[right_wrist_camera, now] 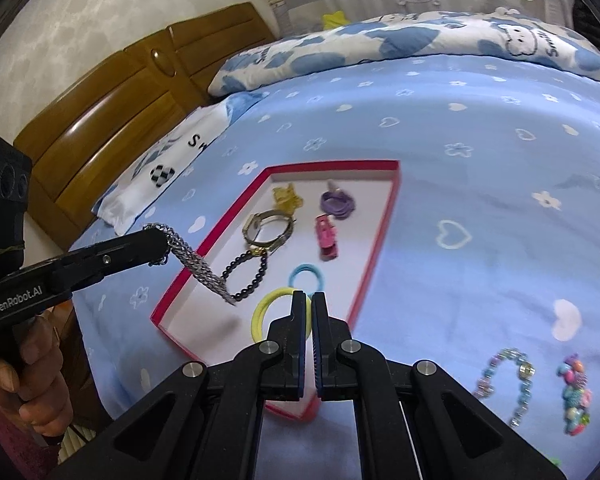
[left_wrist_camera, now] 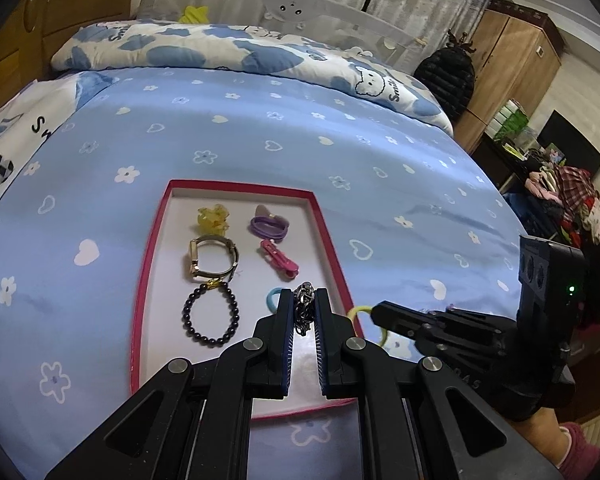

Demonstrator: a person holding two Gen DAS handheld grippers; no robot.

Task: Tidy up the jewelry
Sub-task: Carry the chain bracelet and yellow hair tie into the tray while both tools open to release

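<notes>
Left gripper (left_wrist_camera: 304,300) pinches the chain (left_wrist_camera: 305,307); right gripper (right_wrist_camera: 310,300) pinches the yellow band (right_wrist_camera: 269,314). Lower each onto bare tray (right_wrist_camera: 204,296) below the jaws, clear of the beads (right_wrist_camera: 249,276), then release.

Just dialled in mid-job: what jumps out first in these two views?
The red-rimmed tray on the blue bedsheet, with jewelry laid out in rows. Over its near end, the left hand-held gripper is shut on a silver chain and the right hand-held gripper on a yellow hair ring.
</notes>
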